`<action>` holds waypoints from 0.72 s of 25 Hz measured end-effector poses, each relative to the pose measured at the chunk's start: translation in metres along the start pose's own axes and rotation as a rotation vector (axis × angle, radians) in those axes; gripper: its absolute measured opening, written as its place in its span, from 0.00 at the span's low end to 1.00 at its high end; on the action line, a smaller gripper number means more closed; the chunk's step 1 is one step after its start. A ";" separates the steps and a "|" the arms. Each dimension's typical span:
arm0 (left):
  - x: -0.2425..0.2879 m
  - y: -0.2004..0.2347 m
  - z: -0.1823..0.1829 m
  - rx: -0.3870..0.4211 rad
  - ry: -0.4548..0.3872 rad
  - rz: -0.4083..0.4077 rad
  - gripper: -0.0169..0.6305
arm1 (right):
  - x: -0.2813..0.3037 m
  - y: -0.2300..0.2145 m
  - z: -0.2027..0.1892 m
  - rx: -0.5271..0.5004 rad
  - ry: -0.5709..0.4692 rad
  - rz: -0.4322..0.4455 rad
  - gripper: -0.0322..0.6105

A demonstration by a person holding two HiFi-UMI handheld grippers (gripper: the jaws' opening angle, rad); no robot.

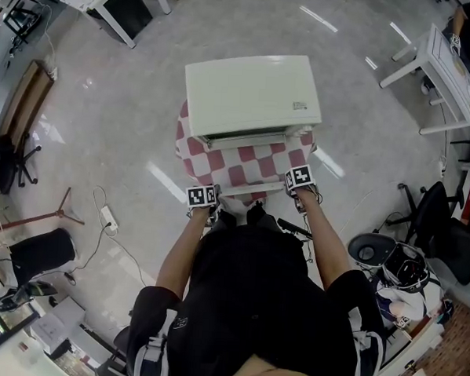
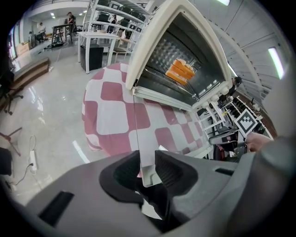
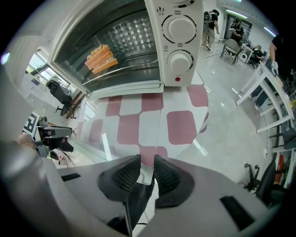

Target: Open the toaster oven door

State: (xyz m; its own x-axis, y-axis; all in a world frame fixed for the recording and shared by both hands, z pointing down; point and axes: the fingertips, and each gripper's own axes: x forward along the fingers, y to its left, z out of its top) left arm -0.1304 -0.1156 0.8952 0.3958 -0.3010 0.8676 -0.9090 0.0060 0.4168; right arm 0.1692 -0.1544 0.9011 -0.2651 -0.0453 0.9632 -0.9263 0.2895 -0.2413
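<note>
A cream toaster oven (image 1: 252,94) stands on a table under a red-and-white checked cloth (image 1: 191,153). Its glass door (image 1: 252,164) hangs open, lying nearly flat toward me. In the left gripper view my left gripper (image 2: 149,169) is shut on the door's front edge (image 2: 147,162) at its left end. In the right gripper view my right gripper (image 3: 147,173) is shut on the same edge (image 3: 144,172) at its right end. From above, the left gripper (image 1: 206,194) and the right gripper (image 1: 298,180) sit at the door's two front corners. An orange piece of food (image 3: 102,58) lies on the rack inside the oven.
Two knobs (image 3: 179,44) are on the oven's right panel. White tables (image 1: 438,60) stand at the back right and back left. Office chairs (image 1: 434,213) are on the right, with a helmet (image 1: 403,271) near them. A power strip and cable (image 1: 108,216) lie on the floor to the left.
</note>
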 end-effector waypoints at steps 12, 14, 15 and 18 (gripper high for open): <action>0.004 -0.002 -0.001 0.002 0.011 -0.030 0.20 | 0.003 -0.002 -0.001 -0.005 0.005 -0.010 0.23; -0.002 -0.003 0.001 0.002 0.008 -0.057 0.28 | -0.003 -0.002 0.001 -0.016 0.000 -0.014 0.26; -0.008 -0.002 0.003 0.005 -0.003 -0.062 0.30 | -0.007 -0.002 0.002 -0.024 -0.011 -0.017 0.27; -0.034 0.007 0.023 0.028 -0.087 -0.040 0.31 | -0.028 0.004 0.014 -0.059 -0.084 -0.025 0.27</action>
State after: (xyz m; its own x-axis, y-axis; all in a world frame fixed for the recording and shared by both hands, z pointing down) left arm -0.1532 -0.1269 0.8627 0.4201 -0.3818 0.8232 -0.8965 -0.0338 0.4418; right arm 0.1695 -0.1651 0.8715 -0.2659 -0.1322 0.9549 -0.9161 0.3429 -0.2076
